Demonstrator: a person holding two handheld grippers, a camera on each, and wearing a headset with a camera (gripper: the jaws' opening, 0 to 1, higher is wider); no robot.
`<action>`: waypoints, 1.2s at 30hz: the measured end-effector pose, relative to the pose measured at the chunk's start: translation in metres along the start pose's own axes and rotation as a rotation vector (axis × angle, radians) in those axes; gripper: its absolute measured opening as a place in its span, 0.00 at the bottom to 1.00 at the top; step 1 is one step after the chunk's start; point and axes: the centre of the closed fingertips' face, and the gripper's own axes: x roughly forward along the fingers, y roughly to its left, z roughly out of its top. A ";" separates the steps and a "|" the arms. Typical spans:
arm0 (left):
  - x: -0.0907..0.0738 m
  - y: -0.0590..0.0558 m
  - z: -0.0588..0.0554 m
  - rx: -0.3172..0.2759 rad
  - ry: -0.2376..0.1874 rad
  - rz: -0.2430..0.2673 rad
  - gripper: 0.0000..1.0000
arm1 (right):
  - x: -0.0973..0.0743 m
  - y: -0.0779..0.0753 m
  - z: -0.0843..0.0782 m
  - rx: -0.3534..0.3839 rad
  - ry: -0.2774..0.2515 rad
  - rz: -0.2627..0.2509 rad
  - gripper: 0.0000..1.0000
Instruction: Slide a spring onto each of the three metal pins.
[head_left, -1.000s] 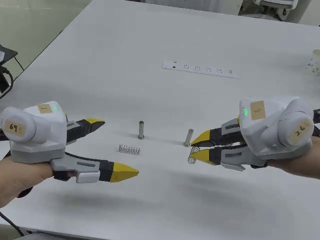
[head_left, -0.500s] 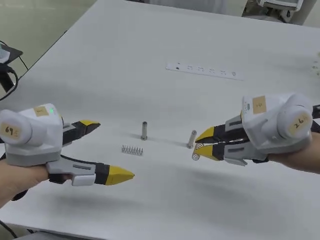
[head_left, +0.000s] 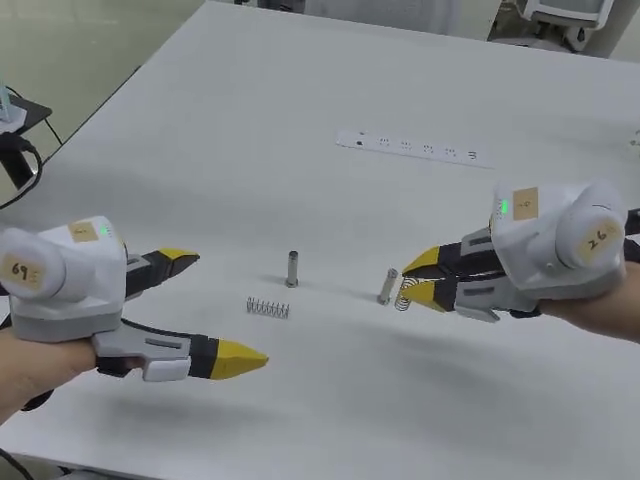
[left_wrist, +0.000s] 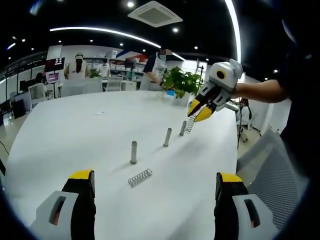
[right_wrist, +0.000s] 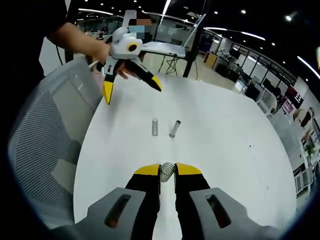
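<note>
- One coiled wire spring (right_wrist: 167, 171) sits pinched between the yellow wedge tips of the right tool (head_left: 410, 282), which is clenched on it. We see it just beside a short metal pin (head_left: 387, 285) standing upright, and we cannot tell whether the two touch.
- A second spring (head_left: 268, 308) lies flat on the worktop (head_left: 300, 120), near the other pin (head_left: 292, 268), a smooth cylinder standing on end.
- We hold the left tool (head_left: 212, 307) released, its jaws spread wide, near that second spring.
- The worktop is matte white, and a slim white power strip (head_left: 415, 148) lies farther back.
</note>
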 end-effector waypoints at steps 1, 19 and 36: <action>0.000 0.000 0.000 0.000 0.000 0.000 0.98 | 0.000 -0.001 0.000 0.001 0.000 0.000 0.08; -0.005 0.000 -0.001 -0.003 -0.013 0.004 0.98 | 0.007 -0.034 0.009 0.053 -0.003 -0.040 0.08; -0.007 0.000 -0.003 -0.011 -0.010 0.010 0.98 | 0.016 -0.044 0.004 0.103 -0.004 -0.043 0.08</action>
